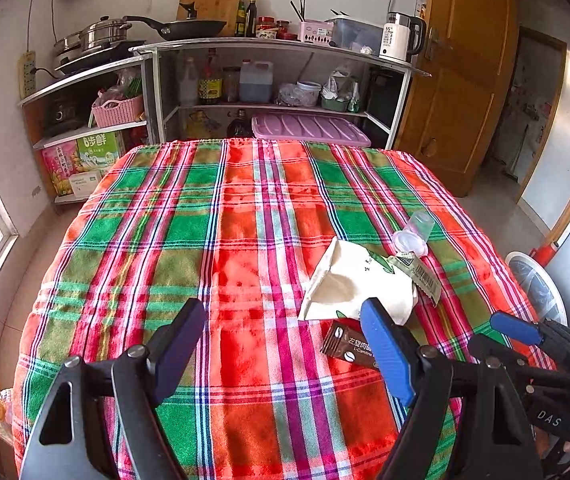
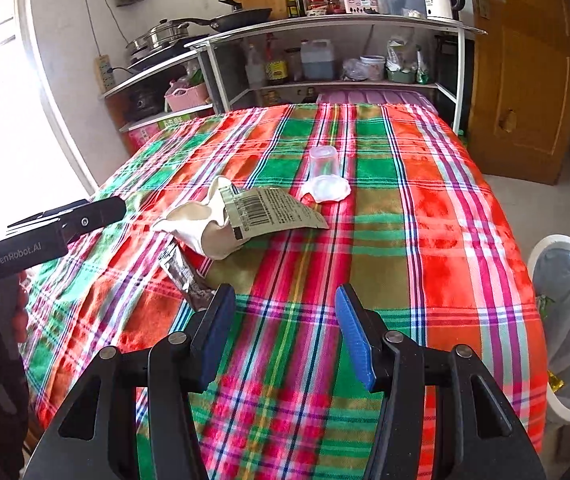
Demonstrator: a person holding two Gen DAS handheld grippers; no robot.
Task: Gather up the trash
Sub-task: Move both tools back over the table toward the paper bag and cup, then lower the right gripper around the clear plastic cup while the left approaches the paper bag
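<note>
Trash lies on the plaid cloth (image 1: 245,208): a crumpled white paper bag (image 1: 353,280), an olive wrapper with a barcode (image 1: 421,276) on top of it, a brown sachet (image 1: 349,346), a clear plastic cup (image 1: 421,224) and its lid (image 1: 409,242). My left gripper (image 1: 285,340) stands open above the cloth, left of the sachet, nothing between its fingers. In the right wrist view my right gripper (image 2: 285,320) is open over bare cloth. There the bag (image 2: 201,232), wrapper (image 2: 273,212), sachet (image 2: 181,276) and cup (image 2: 323,160) lie ahead and to the left.
A white bin with a clear liner (image 2: 569,320) stands on the floor off the table's right edge. Metal shelves with pans, bottles and a kettle (image 1: 401,36) stand behind the table. A wooden door (image 1: 457,80) is at the back right and a window at the left.
</note>
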